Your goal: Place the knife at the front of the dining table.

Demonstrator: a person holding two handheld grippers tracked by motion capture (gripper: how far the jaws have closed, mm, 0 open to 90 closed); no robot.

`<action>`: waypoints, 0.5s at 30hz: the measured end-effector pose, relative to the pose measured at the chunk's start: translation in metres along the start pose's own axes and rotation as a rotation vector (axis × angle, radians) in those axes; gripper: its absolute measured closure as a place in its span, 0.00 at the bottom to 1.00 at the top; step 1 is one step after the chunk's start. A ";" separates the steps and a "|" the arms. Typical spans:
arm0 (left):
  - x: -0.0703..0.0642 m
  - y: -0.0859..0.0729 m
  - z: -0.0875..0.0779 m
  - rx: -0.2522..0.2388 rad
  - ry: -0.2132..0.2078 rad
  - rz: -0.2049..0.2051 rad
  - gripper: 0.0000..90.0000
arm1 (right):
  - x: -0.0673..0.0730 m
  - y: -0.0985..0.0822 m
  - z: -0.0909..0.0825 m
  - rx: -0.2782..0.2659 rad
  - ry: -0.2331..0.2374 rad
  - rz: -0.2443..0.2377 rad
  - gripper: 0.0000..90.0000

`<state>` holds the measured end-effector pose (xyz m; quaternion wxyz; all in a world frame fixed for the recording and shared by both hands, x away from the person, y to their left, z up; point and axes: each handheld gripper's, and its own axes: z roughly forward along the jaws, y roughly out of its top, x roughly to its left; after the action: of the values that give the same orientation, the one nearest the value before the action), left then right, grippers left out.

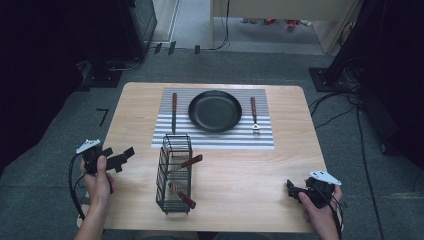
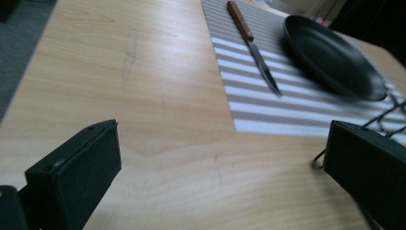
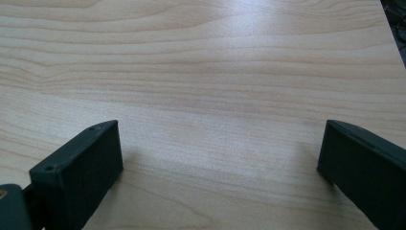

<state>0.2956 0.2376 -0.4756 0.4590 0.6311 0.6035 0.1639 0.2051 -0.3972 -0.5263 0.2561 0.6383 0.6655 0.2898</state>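
Looks like a place-setting job. The wire caddy (image 1: pixel 174 172) sits at the near middle of the table (image 1: pixel 250 175), with two wooden-handled utensils (image 1: pixel 185 162) poking out of it, handles pointing right. The left gripper (image 1: pixel 122 157) hangs just left of the caddy, jaws spread wide with nothing between them, so it's clearly the nearer one. The right gripper (image 1: pixel 292 189) is well to the caddy's right, also wide and empty. Beyond the caddy, a knife (image 2: pixel 251 43), black plate (image 1: pixel 215 110) and fork (image 1: pixel 254 115) lie on a striped mat (image 1: pixel 165 135). No readable labels anywhere.
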 end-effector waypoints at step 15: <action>-0.024 -0.057 0.004 0.124 0.201 0.269 0.00 | 0.000 0.000 0.000 0.000 0.000 -0.001 0.01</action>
<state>0.2589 0.2053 -0.5138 0.3305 0.7138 0.5652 0.2485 0.2050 -0.3972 -0.5263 0.2561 0.6380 0.6658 0.2898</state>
